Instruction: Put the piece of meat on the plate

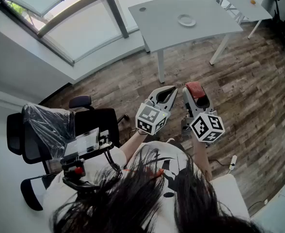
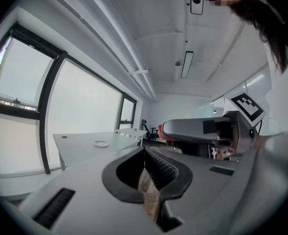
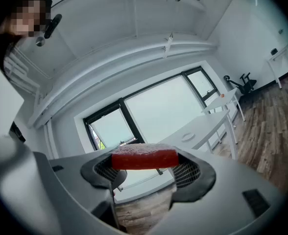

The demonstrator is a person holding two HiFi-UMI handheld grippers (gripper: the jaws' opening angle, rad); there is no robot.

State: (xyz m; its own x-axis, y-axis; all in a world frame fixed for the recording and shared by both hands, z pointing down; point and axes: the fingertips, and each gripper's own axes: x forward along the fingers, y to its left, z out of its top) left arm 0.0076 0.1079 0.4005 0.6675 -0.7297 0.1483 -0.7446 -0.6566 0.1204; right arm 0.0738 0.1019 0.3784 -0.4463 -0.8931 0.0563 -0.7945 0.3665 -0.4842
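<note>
A red slab of meat [image 3: 144,158] sits clamped between the jaws of my right gripper [image 3: 145,169]; in the head view the same meat [image 1: 196,89] shows at the tip of the right gripper [image 1: 197,97], held at chest height. My left gripper [image 1: 165,96] hangs just to its left with its jaws pressed together and nothing between them; the left gripper view shows these jaws [image 2: 149,173] meeting. The white plate [image 1: 186,20] lies on a grey table [image 1: 162,23] across the room, far from both grippers. The plate [image 2: 101,143] appears small in the left gripper view and as a pale disc [image 3: 187,136] in the right gripper view.
A black office chair [image 1: 60,130] with plastic over its back stands at the left beside the person. A second white table [image 1: 242,4] with a small orange object [image 1: 252,2] stands at the far right. Wood floor [image 1: 239,86] lies between me and the grey table. Large windows [image 1: 60,13] line the left wall.
</note>
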